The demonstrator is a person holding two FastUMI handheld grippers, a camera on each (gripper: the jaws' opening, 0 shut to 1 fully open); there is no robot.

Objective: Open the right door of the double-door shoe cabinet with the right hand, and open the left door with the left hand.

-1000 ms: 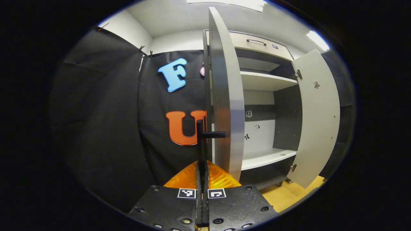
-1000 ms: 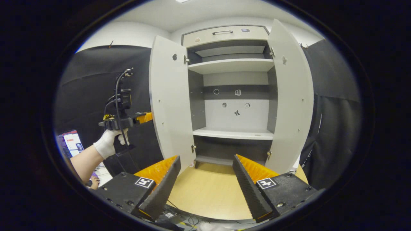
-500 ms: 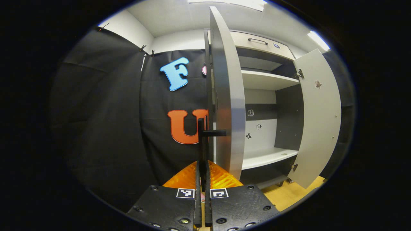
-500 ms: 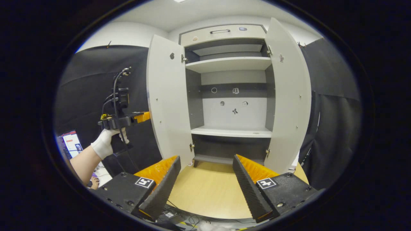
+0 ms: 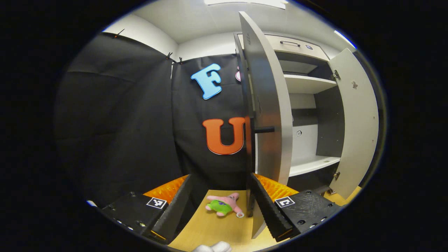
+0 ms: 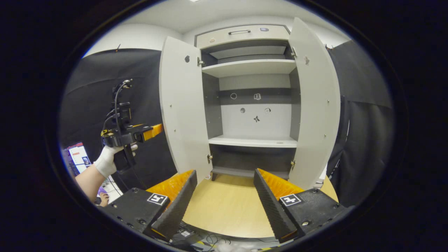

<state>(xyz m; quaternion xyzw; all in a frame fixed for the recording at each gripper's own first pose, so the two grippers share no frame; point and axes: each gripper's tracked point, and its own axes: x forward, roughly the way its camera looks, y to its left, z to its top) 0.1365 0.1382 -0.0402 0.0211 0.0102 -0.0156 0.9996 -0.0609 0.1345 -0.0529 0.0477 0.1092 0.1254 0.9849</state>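
The shoe cabinet (image 6: 253, 122) stands with both doors swung wide. In the right gripper view the left door (image 6: 182, 112) and right door (image 6: 315, 105) flank bare shelves. My right gripper (image 6: 224, 171) is open, low in front of the cabinet, holding nothing. A gloved hand holds my left gripper (image 6: 155, 128) just left of the left door. In the left gripper view that door (image 5: 269, 105) is seen edge-on, its black handle (image 5: 249, 147) close to the right finger (image 5: 269, 210). The left gripper (image 5: 220, 182) is open and apart from the handle. The right door (image 5: 357, 122) stands beyond.
A pink and green star toy (image 5: 223, 204) lies on the wooden floor (image 6: 224, 210) left of the left door. A drawer (image 6: 241, 33) tops the cabinet. Black cloth hangs on both sides. A screen (image 6: 78, 155) sits low at the left.
My left gripper opened from shut on the left door's handle and drew back a little to the left, bringing the toy into view. The right gripper stayed open and barely moved.
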